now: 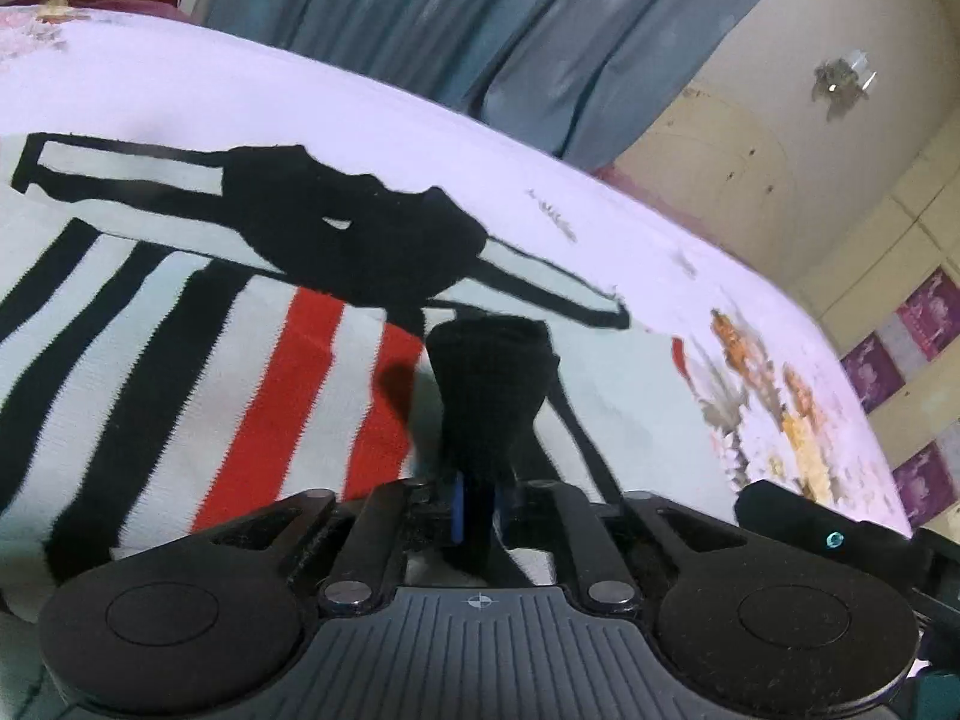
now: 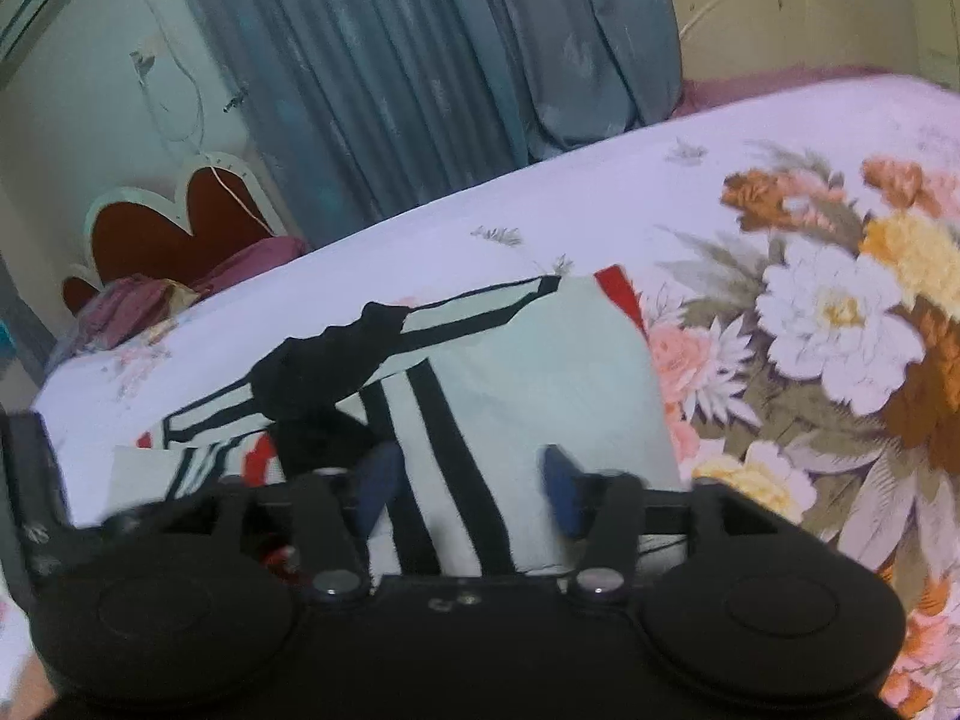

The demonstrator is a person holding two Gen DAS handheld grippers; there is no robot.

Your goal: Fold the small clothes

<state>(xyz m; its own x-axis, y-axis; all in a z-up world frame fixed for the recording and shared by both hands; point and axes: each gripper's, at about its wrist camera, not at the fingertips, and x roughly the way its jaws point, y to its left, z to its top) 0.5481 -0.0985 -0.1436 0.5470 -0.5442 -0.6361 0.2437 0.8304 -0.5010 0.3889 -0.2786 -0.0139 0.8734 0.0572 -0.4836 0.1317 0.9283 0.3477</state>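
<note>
Bed (image 2: 420,228): white sheet with a floral print (image 2: 840,312) of white, peach, yellow and rust blooms; fills most of both views.

Curtain (image 2: 420,60): blue-grey, hanging in folds behind the bed.

Headboard (image 2: 180,228): scalloped, dark red with a pale border, at the far left in the right wrist view; mauve pillows (image 2: 252,258) lie against it.

Striped garment (image 1: 210,330): pale knit with black and red stripes, spread flat on the bed; black-edged bands run along its far edge. A folded pale panel (image 2: 540,372) lies over its right part.

Black garment (image 1: 360,240): small, dark, crumpled, resting on the far part of the striped garment.

Left gripper (image 1: 477,516): low over the striped garment; jaws close together with a narrow gap, a strip of black cloth (image 1: 486,384) rising from between them. Whether the pads press on it cannot be told.

Right gripper (image 2: 471,495): blue fingertips (image 2: 561,480) parted wide over the striped garment, nothing pinched between them; blurred.

Wall tiles (image 1: 924,312): purple and white, at the right edge.
</note>
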